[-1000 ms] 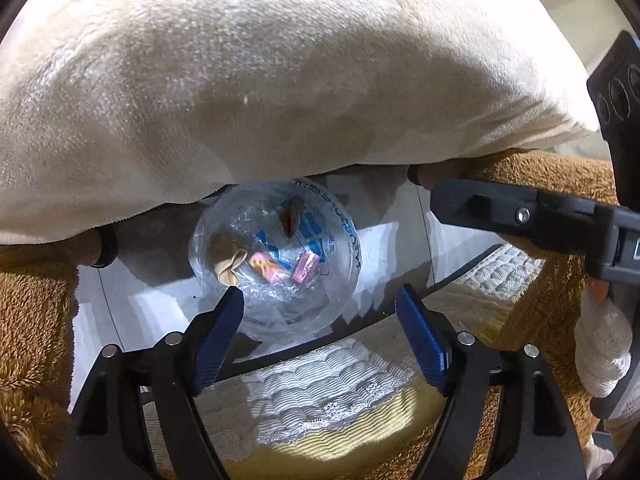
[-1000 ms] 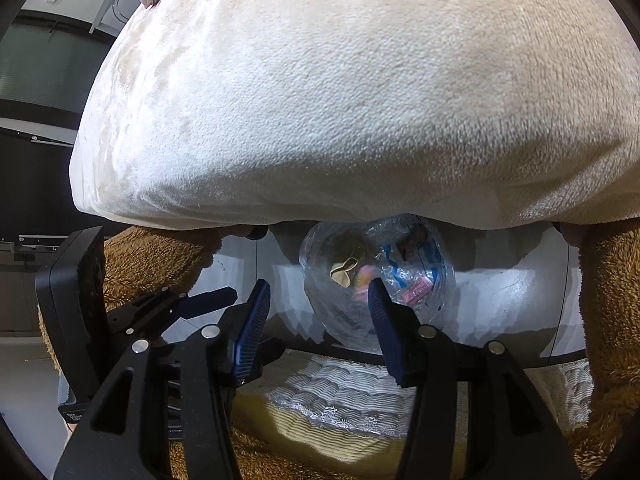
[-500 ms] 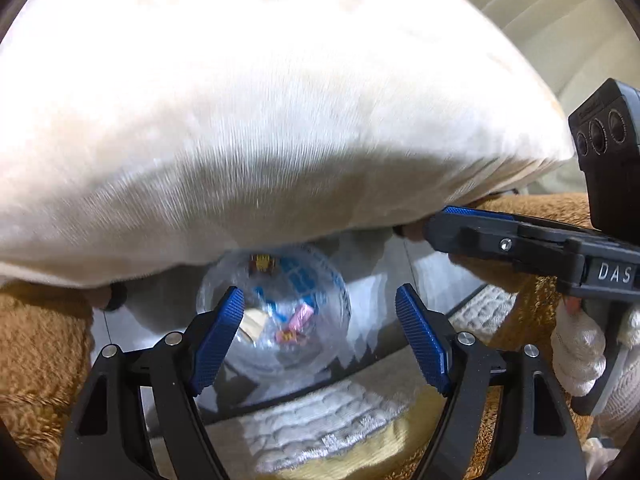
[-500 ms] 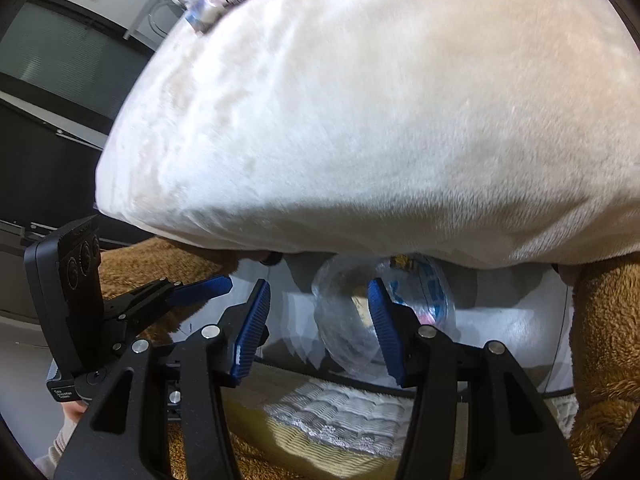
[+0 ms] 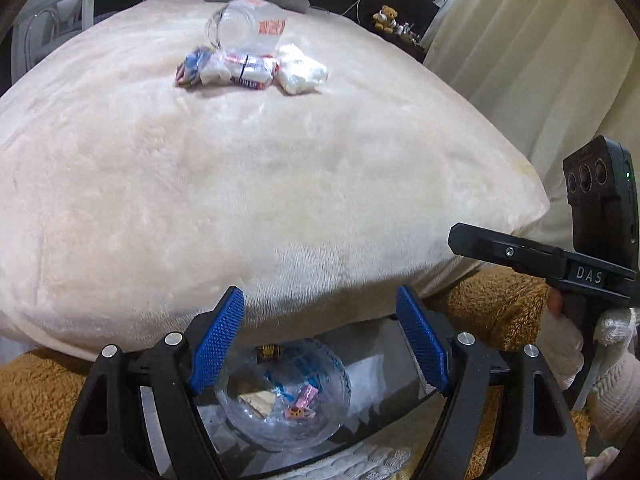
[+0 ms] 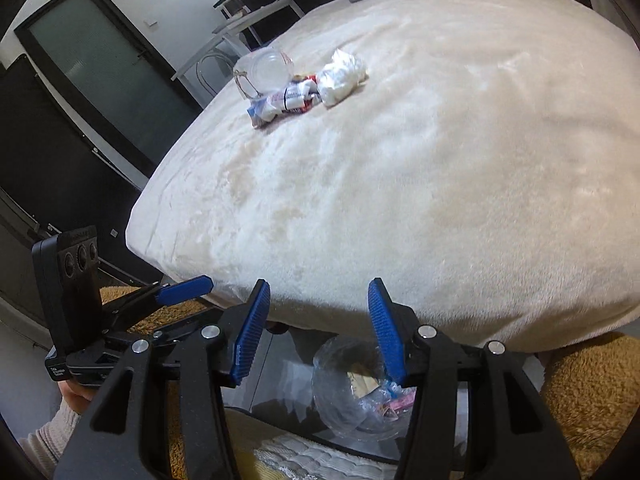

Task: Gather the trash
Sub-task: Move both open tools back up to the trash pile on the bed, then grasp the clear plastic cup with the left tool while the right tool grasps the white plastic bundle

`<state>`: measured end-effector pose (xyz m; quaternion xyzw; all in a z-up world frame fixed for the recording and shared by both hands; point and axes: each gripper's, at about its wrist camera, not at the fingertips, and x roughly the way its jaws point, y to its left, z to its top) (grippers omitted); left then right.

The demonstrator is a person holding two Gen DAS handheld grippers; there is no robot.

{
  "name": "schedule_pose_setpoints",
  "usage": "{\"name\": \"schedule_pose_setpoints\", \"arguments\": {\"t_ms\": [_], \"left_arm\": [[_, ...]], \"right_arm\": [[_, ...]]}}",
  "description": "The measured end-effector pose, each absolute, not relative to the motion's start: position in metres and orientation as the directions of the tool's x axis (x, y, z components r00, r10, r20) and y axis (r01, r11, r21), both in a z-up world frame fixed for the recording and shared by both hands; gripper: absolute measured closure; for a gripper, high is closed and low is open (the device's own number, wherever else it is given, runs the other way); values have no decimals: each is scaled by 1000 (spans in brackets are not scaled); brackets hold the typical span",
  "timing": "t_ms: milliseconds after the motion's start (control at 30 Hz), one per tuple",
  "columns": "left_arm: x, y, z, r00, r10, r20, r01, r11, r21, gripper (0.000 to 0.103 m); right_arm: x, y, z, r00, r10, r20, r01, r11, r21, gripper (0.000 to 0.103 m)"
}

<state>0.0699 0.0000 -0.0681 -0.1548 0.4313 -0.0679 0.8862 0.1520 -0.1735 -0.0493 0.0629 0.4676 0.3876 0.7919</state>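
Cream blanket (image 5: pixel 280 184) with a crosswise wrapper row (image 5: pixel 230 69), cup (image 5: pixel 244 28) tipped over; both grippers (image 5: pixel 320 344) (image 6: pixel 316 330) apart, empty.

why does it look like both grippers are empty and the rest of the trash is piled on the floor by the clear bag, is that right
Not quite. Both the left gripper and right gripper are empty, but the remaining trash lies on top of the cream cushion, far from the clear bag below. The left wrist view shows it.
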Motion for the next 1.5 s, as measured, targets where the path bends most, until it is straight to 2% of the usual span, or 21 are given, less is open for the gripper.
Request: {"name": "schedule_pose_setpoints", "arguments": {"t_ms": [300,500,667,767,800,900,967,1167,1300,1500], "left_arm": [[91,30,-27,708,-232,-666,-12,940,-340,26],[111,52,-10,745,-205,-635,-33,939,-342,26],[132,75,-3,765,-216,-606,-57,916,-398,26],[145,85,-2,778,-219,-588,-74,899,-432,12],[148,88,-2,784,-221,-581,-80,891,-447,11],[161,92,-2,790,-220,-572,-90,881,-464,11],[170,92,0,799,-210,-564,-89,886,-456,7],[208,88,0,798,-176,-576,-94,908,-407,6],[232,80,-4,800,-86,-593,-115,949,-294,6],[257,79,-9,794,-60,-604,-126,957,-261,6]], "right_arm": [[184,-163,-21,345,655,-672,-604,703,375,50],[210,-148,-13,373,648,-664,-630,702,332,44],[230,-129,-14,348,653,-673,-635,693,343,41],[238,-116,-12,356,651,-671,-648,689,324,35],[241,-111,-11,366,645,-671,-654,691,308,32],[256,-99,-14,376,632,-678,-659,697,284,31],[267,-92,-18,376,620,-689,-655,704,276,31],[289,-72,-26,379,596,-708,-685,695,219,29],[300,-67,-29,379,600,-705,-697,686,209,29],[309,-65,-33,376,598,-708,-704,681,202,29]]}}
